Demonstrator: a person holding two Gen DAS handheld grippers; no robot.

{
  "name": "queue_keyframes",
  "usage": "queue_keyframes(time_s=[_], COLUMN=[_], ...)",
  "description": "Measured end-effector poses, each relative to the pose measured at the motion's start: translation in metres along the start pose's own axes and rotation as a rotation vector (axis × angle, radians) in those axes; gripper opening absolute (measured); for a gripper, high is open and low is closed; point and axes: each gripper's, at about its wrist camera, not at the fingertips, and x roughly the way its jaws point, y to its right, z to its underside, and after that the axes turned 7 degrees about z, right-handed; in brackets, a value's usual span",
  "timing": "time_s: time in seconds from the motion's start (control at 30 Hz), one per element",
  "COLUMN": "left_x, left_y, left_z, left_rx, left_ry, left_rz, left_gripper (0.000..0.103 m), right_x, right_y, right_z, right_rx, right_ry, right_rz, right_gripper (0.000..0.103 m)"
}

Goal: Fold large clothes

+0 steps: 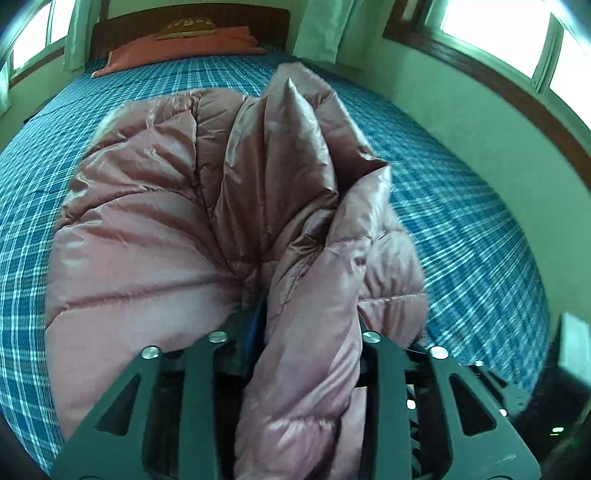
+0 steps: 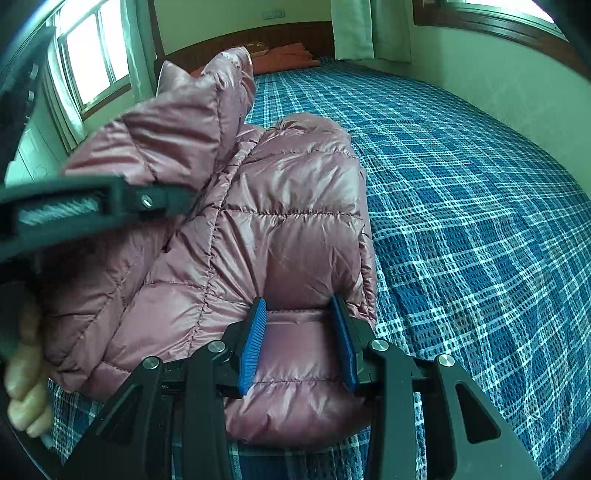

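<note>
mostly blue plaid bedspread, green walls, windows

A big bed has a blue and white checked cover. An orange pillow lies at the far end, with a small brown cushion on top of it. Behind them stands a dark wooden headboard. Bright windows with pale curtains sit in light green walls.

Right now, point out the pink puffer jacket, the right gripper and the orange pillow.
pink puffer jacket (image 2: 295,221): right wrist view, on a quilted panel.
right gripper (image 2: 301,343): right wrist view, midway between its blue pads.
orange pillow (image 1: 177,51): left wrist view, on its top face by the headboard.
</note>
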Motion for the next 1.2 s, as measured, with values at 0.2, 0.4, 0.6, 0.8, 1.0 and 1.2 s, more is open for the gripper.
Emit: queue_keyframes(time_s=[0.2, 0.4, 0.6, 0.8, 1.0, 1.2], left_x=[-0.046, -0.097, -0.123, -0.131, -0.142, -0.150], left_y=[0.006, -0.018, -0.066, -0.104, -0.118, -0.126], left_z=[0.002, 0.022, 0.048, 0.080, 0.099, 0.107], left_rx=[-0.032, -0.115, -0.225, -0.382, -0.445, -0.488], left_ry=[0.077, 0.156, 0.191, 0.204, 0.246, 0.275], left_rz=[0.044, 0.050, -0.022, 0.001, 0.030, 0.016], left_gripper=[0.051, 0.060, 0.061, 0.064, 0.068, 0.068], right_x=[-0.003, -0.011, -0.030, -0.071, -0.118, -0.134], right_y=[-0.006, -0.013, -0.013, -0.013, -0.024, -0.051], right_z=[0.000, 0.001, 0.004, 0.006, 0.005, -0.001], right_rx=[-0.003, -0.006, -0.002, 0.019, 0.032, 0.005], right_ry=[0.002, 0.008, 0.025, 0.077, 0.144, 0.164], right_rz=[0.029, 0.059, 0.087, 0.070, -0.003, -0.076], right_gripper=[0.037, 0.037, 0.045, 0.053, 0.064, 0.065])
